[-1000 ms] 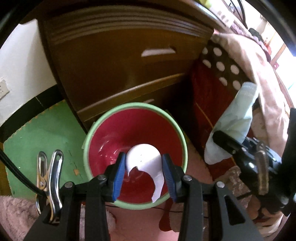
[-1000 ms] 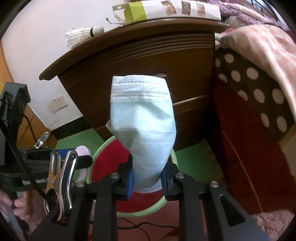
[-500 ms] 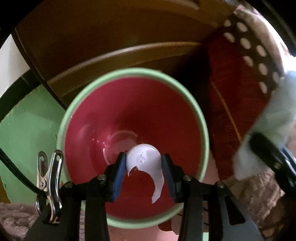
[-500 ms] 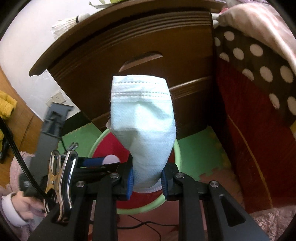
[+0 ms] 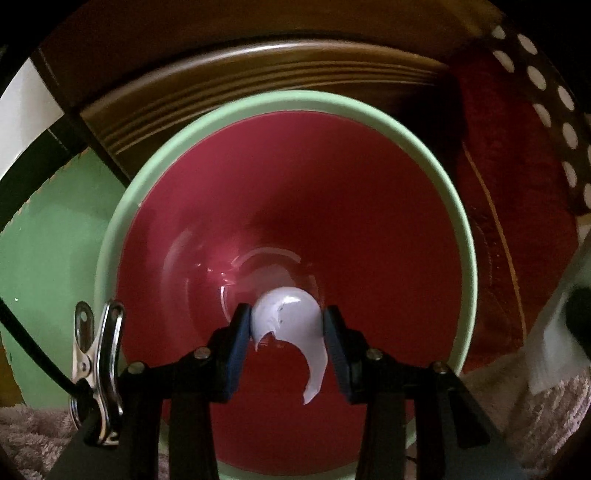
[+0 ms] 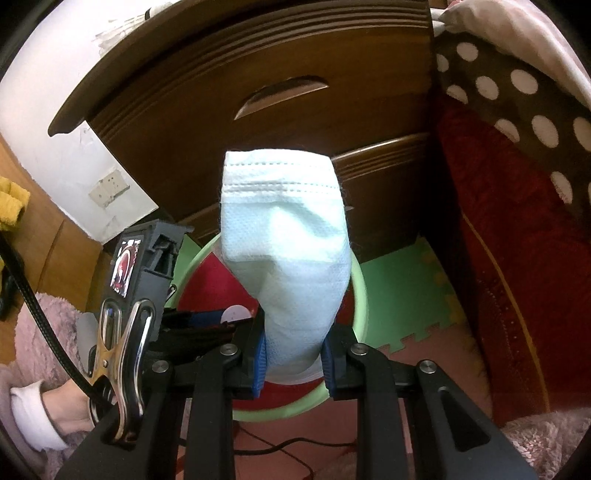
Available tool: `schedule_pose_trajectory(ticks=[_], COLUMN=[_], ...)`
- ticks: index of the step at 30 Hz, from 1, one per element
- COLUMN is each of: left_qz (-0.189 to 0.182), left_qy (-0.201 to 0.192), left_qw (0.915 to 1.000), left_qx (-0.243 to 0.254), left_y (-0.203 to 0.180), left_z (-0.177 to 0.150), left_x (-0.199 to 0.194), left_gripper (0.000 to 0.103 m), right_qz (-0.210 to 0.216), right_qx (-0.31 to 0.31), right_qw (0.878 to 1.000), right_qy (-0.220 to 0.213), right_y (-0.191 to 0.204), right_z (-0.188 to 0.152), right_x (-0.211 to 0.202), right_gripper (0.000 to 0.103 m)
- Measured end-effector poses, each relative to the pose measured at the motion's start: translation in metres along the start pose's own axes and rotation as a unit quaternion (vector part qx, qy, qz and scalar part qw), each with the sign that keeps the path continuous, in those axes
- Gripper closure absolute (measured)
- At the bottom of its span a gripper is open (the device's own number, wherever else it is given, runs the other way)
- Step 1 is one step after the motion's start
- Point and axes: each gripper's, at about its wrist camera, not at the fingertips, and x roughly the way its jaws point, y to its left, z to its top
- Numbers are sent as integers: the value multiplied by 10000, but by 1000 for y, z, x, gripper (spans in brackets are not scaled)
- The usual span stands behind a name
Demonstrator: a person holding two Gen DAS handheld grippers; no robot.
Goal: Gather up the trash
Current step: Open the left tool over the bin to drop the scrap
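Dark brown wooden nightstand [image 6: 280,110] fills the far middle, grooved top edge, drawer with a carved arch-shaped pull [image 6: 282,96]. White wall [image 6: 74,74] to its left, scuffed, with a white socket plate [image 6: 110,186] low down. Floor is green foam puzzle mat [image 6: 402,284] joined to a pinkish tile [image 6: 436,354] nearer. Right side: bed with a red base [image 6: 517,266], brown sheet with white polka dots [image 6: 517,96], pale blanket [image 6: 517,33] on top. Light wood panel [image 6: 55,243] at far left. Fluffy pink rug [image 6: 546,439] near right. Daylight bright on the wall.
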Motion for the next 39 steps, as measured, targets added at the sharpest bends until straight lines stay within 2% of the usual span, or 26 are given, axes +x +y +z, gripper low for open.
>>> schedule_pose_trajectory(ticks=[4, 6, 12, 22, 29, 33, 39], left_qz=[72, 140, 284, 478, 495, 626, 579], left_qy=[-2, 15, -143, -552, -605, -713, -745], left_qw=[10000, 9999, 9995, 9973, 9967, 9953, 9953], left_qx=[-2, -1, 28, 20, -235, -216, -233], left_y=[0, 0, -1, 0, 8, 7, 7], left_z=[1, 2, 3, 3, 5, 5, 5], left_x=[2, 2, -4, -29, -38, -40, -46], left_gripper=[61, 55, 49, 48, 48, 48, 48], right_qz=[-6, -7, -12, 115, 77, 130, 102], right_qx=[13, 38, 52, -87, -20, 28, 190], right_qw=[10000, 10000, 9999, 9990, 9974, 9960, 9943], right_qy=[45, 68, 138, 432, 711, 886, 1046], right_y=[-1, -2, -3, 2, 2, 0, -11], right_z=[0, 1, 2, -3, -3, -5, -8], right_x=[3, 5, 8, 26, 51, 62, 76], right_gripper=[79, 79, 79, 78, 78, 78, 77])
